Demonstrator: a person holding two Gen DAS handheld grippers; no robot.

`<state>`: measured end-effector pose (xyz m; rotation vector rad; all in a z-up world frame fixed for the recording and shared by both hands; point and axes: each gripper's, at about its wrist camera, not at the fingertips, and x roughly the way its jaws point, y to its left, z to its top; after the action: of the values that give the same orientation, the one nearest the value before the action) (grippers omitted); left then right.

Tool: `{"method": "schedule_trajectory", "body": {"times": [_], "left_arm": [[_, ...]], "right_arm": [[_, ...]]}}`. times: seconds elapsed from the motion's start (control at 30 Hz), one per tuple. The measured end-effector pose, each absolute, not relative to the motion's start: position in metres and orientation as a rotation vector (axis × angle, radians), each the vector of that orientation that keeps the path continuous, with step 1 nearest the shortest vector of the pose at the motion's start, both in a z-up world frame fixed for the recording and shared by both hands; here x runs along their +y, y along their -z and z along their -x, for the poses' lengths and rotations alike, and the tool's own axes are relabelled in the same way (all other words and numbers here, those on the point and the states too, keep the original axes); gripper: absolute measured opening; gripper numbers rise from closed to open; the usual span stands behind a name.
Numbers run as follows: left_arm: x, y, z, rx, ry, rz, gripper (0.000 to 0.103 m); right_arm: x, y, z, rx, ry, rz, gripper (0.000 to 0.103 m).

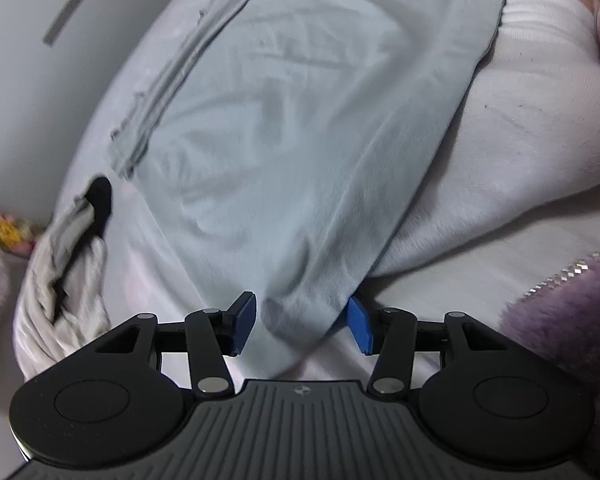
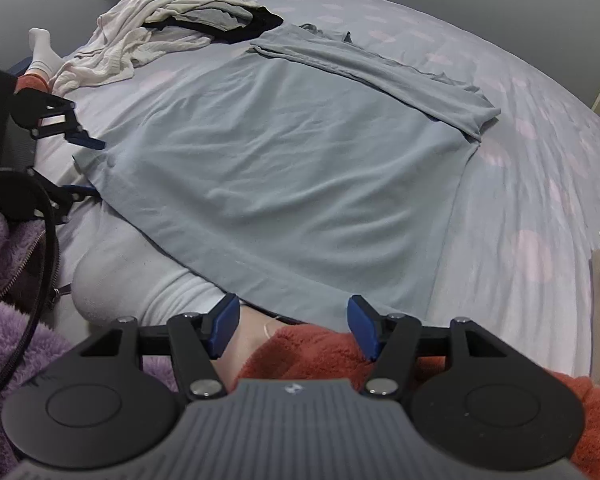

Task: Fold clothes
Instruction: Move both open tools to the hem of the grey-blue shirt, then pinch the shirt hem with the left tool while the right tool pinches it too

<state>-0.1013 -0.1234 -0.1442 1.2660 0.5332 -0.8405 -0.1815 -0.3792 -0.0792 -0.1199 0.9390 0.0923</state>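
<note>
Blue pads of the left gripper were spread around a pale blue garment's corner, unpinched; right gripper was released, empty.

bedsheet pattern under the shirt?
Pale lilac-grey bedsheet with faint pink round spots; clearest in the right wrist view.

You see dim, even indoor light with soft shadows in the cloth folds; both fisheye views curve strongly at the edges, and the left view blurs slightly.
</note>
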Motion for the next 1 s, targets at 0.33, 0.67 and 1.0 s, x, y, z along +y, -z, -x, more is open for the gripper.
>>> {"method": "schedule_trajectory", "body": {"times": [0.33,0.67,1.0], "left_arm": [[-0.113,0.107,0.075,0.525,0.834,-0.966,0.006],[-0.107,0.075,0.055,0.539,0.844,-0.647,0.006],[-0.1,0.075,0.042,0.58,0.824,-0.537,0.006]], "right_arm": [[-0.353,0.087,0.169,0.967,-0.172,0.261,0.065],[-0.318,0.102,0.142,0.958,-0.251,0.497,0.064],[-0.334,0.114,0.117,1.0,-0.101,0.651,0.056]]}}
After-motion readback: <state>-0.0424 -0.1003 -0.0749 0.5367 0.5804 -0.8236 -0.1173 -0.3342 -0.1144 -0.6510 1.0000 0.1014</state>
